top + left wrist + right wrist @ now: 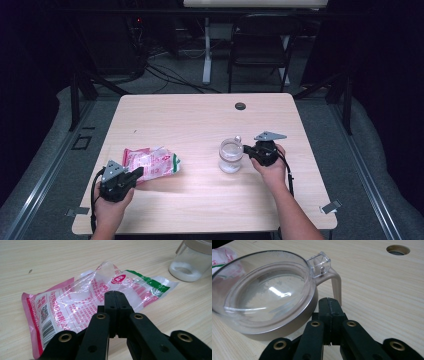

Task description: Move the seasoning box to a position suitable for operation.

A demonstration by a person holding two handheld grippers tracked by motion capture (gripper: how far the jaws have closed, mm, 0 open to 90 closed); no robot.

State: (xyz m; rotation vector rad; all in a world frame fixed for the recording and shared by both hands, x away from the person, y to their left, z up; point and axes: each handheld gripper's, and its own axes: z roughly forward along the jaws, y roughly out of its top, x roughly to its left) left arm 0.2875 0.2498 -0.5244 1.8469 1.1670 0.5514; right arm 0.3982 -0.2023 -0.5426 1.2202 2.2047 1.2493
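Observation:
A crinkled clear plastic bag (152, 162) with pink and green print lies flat on the left part of the wooden table (200, 115). My left gripper (137, 173) is at its near edge. In the left gripper view the jaws (115, 293) are pressed together over the bag (82, 297), and nothing shows between them. A clear jar (230, 155) with white powder in its bottom and a beige-rimmed clear lid stands right of centre. My right gripper (246, 149) is beside it. In the right gripper view its shut tips (329, 300) sit by the jar (262, 290), just below the lid's latch.
A round cable hole (240, 106) sits near the table's far edge. A black folding chair (260, 45) and cables stand on the floor beyond the table. The jar (191, 262) appears at the top right of the left gripper view.

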